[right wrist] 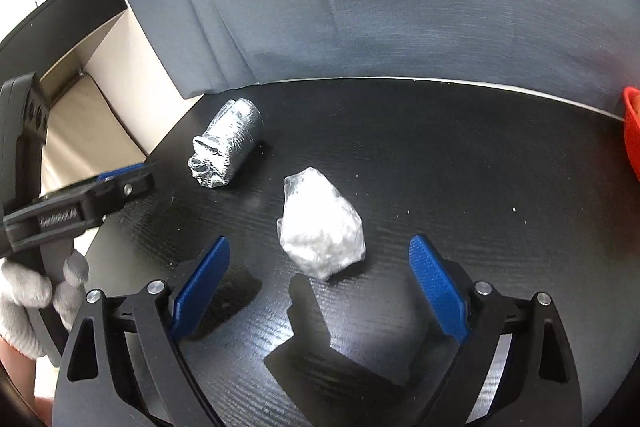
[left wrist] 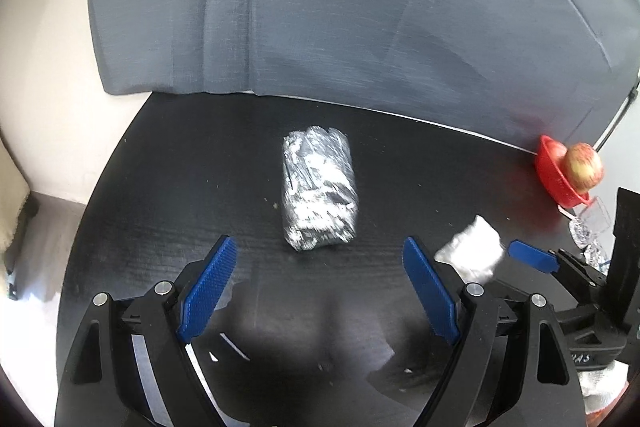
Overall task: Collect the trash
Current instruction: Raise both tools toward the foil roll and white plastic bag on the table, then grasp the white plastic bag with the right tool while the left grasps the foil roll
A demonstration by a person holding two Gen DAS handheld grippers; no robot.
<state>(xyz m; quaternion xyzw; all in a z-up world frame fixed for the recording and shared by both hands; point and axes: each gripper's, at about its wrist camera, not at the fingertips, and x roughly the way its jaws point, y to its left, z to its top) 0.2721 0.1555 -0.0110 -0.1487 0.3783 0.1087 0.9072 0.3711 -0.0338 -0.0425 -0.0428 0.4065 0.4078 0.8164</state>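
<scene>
Left: my left gripper [left wrist: 316, 291], jaws wide and empty; crumpled silver foil bundle [left wrist: 319, 189] just ahead on the black table [left wrist: 160, 187], long axis running away from me, left edge near. Right: my right gripper [right wrist: 320, 291], wide, empty; white crinkled plastic wad [right wrist: 322, 225] close ahead. Red bowl [right wrist: 632, 135] well right.

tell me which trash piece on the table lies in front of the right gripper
The white crumpled wad, lying ahead of the right gripper; the foil-wrapped bundle lies farther off, toward the left gripper.
</scene>
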